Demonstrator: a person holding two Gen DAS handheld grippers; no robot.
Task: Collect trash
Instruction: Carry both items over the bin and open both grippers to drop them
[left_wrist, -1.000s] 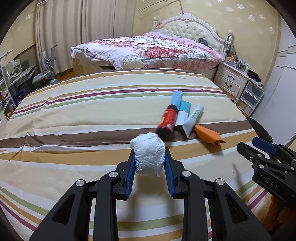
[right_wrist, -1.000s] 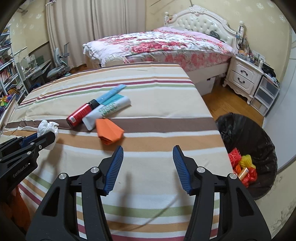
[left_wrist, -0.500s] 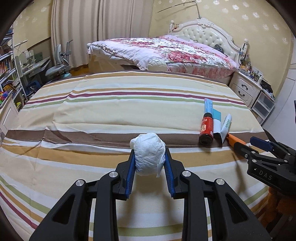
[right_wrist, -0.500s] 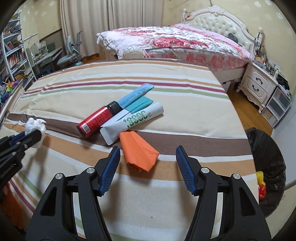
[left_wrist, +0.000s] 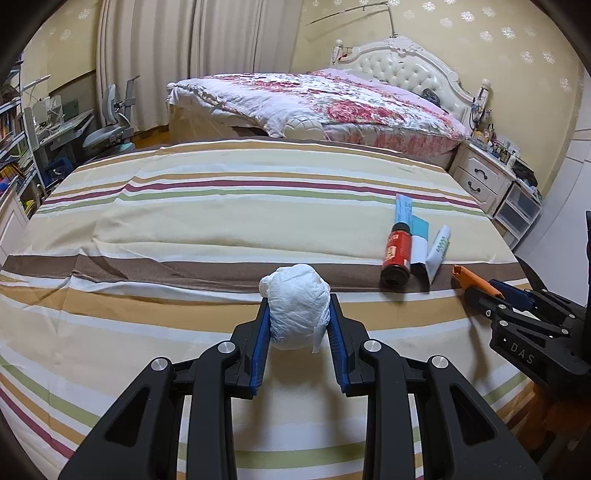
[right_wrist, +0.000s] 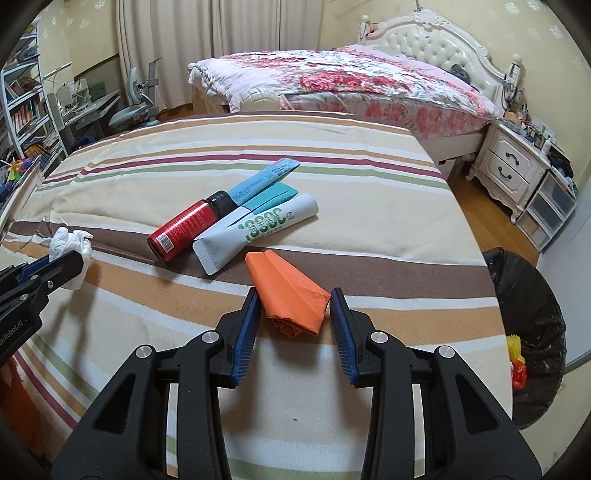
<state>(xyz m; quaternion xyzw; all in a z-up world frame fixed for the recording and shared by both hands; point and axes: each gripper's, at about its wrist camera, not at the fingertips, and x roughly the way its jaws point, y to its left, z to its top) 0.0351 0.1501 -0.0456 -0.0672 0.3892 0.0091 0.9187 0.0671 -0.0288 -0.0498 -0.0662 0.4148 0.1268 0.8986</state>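
Right gripper (right_wrist: 293, 321) fingers closing round orange folded paper (right_wrist: 288, 295) on striped bedsheet (right_wrist: 332, 236), pads not yet clearly pressing; left gripper (left_wrist: 298, 325) pinching white tissue wad (left_wrist: 297, 306). Best to finish squeeze on thick folded end, w/o snagging sheet, before lifting toward black bin (right_wrist: 528, 325) at right.

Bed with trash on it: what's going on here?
A person is clearing trash off the striped bed with two handheld grippers. The left gripper is shut on a white tissue wad. The right gripper has its jaws closing around an orange paper. A red bottle and tubes remain; the bin stands beside the bed.
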